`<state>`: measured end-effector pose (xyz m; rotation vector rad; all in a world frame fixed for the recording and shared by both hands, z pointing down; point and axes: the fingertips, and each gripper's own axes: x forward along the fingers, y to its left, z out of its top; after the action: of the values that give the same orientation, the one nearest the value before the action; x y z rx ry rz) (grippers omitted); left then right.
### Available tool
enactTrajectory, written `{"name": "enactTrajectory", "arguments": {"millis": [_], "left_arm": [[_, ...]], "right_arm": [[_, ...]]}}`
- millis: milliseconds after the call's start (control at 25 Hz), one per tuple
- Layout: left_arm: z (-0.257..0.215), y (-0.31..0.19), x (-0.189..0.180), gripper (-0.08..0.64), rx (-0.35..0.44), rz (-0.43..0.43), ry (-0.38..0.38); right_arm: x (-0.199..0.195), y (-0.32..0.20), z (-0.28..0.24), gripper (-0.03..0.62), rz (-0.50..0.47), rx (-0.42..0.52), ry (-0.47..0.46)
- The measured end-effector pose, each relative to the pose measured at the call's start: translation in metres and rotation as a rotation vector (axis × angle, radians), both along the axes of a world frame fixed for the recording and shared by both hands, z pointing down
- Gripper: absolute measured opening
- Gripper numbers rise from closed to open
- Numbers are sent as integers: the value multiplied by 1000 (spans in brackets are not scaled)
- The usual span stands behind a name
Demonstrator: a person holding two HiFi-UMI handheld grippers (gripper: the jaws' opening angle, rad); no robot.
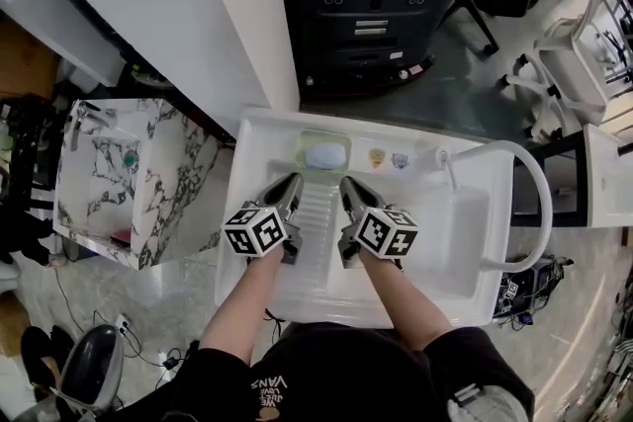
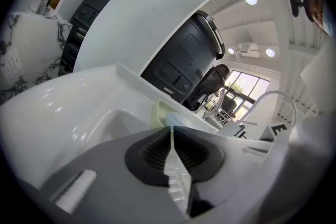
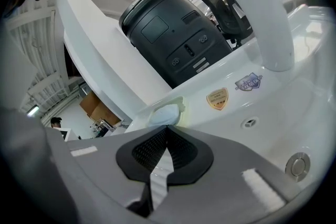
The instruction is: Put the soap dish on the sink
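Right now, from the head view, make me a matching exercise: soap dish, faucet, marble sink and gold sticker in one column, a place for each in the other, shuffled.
Things:
1. soap dish
2. faucet
3. marble sink
4. gold sticker

Places:
A. left of the white sink
B. on the back ledge, ahead of both grippers
C. arching over the right side
D. between the soap dish and the blue sticker

Pairs: 1-B, 2-C, 3-A, 4-D
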<state>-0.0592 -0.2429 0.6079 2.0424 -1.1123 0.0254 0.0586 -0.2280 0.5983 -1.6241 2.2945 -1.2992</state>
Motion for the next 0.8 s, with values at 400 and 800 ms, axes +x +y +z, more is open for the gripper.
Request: {"name": "enactTrajectory", "arguments": {"millis": [400, 800], "left_arm": [[-24, 35, -4, 55, 40, 27, 11], [-46, 73, -10, 54, 83, 43, 20]], "right_arm": [[7, 27, -27, 2, 27, 44, 10], [10, 66, -49, 2, 39, 82, 23]]}}
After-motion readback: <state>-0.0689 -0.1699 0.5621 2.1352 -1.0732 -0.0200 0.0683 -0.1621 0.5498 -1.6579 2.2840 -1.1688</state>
